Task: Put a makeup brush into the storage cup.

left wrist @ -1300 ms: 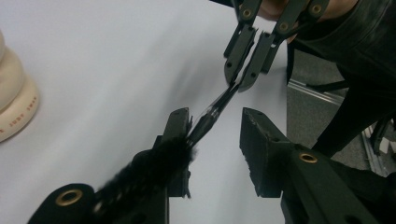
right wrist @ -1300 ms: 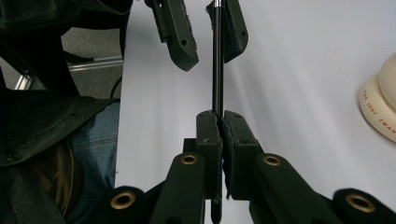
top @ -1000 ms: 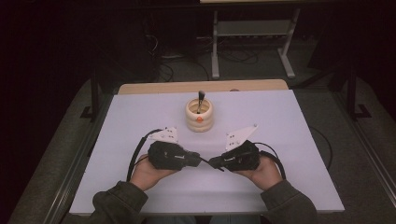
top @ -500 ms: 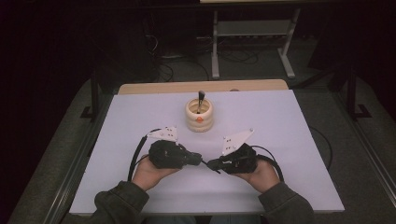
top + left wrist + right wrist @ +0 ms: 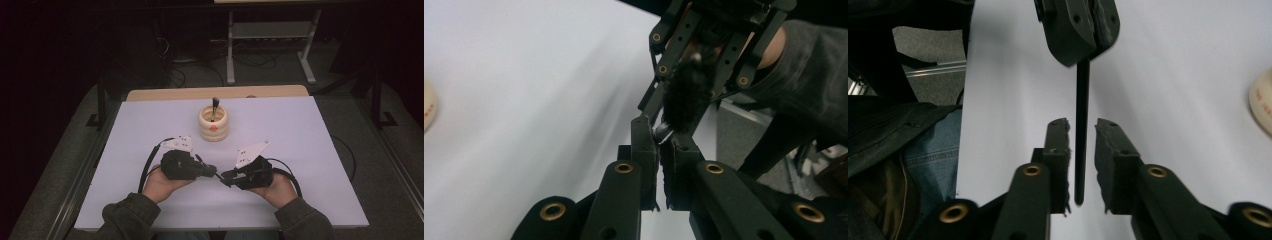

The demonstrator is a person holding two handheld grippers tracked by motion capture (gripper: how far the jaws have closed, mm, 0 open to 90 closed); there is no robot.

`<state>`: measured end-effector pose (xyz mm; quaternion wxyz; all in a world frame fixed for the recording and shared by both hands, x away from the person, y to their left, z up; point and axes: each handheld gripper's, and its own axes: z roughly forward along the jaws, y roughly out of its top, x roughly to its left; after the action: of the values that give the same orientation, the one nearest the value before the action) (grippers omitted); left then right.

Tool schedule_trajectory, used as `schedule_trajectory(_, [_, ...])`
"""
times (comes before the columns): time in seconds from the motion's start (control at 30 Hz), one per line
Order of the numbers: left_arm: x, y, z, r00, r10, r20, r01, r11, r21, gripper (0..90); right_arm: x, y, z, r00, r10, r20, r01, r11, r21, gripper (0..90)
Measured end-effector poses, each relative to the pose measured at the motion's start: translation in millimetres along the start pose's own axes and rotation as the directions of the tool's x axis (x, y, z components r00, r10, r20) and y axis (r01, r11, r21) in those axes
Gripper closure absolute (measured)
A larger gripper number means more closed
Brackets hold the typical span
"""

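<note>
White table top is sitting in a dark room, wood edge showing at the far side; a grey metal stand and loose cables are lying on the carpet behind it. A cream ribbed cup with an orange dot is standing mid-table, with another dark brush standing in it.

Left gripper is pinching the brush by its thin black handle, jaws pressed together on it. Right gripper has just been opening its jaws: the handle is running between its pads without touching either. The two grippers are meeting tip to tip over the near half of the table.

The bristle head is showing blurred in the left gripper view. The cup is being cut off at the edge of both gripper views. Red marks on the cup are too small to read.
</note>
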<state>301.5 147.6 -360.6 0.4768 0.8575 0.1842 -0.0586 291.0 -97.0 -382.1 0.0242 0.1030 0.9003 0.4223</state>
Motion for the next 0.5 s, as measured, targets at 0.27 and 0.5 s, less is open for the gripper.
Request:
schedule_trajectory(0.27, [4.4, 3.9, 2.6, 0.9985, 0.020, -0.051, -0.017, 0.9979, 0.062, 85.0, -6.5, -19.0, -3.5, 0.9967, 0.080, 0.009, -0.080, 0.997, -0.003, 62.0])
schedule_trajectory(0.5, [10.6, 6.5, 1.5, 0.9964, 0.017, -0.083, -0.010, 0.9960, 0.089, 85.0, -10.3, -31.0, -12.7, 0.9871, 0.160, 0.009, -0.160, 0.987, -0.026, 55.9])
